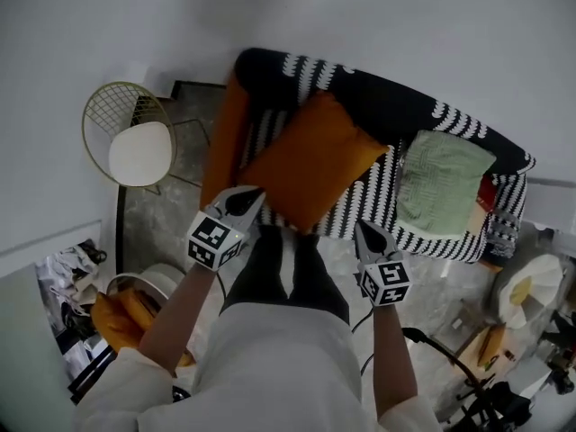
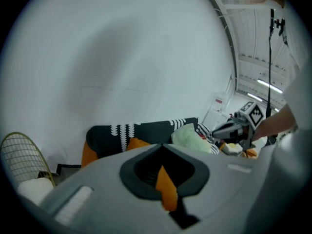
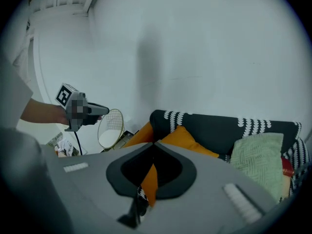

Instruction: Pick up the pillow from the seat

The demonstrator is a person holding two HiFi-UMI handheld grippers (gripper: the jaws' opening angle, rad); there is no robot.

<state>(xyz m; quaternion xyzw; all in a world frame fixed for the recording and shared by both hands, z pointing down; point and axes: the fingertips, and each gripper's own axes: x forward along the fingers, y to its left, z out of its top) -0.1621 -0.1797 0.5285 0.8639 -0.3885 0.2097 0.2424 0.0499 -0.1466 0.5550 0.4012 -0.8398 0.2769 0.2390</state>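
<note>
Front of the sofa is open and there's a bare seat strip between the orange pillow and the green pillow, but the orange cushion crowds its left, backrest right behind.

Orange square pillow lies tilted (one corner forward) on the black-and-white striped seat.

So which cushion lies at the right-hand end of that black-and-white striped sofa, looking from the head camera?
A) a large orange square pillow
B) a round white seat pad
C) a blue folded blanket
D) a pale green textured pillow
D: in the head view the pale green textured pillow lies at the right end of the black-and-white striped sofa, while the large orange square pillow leans at its middle.
</note>
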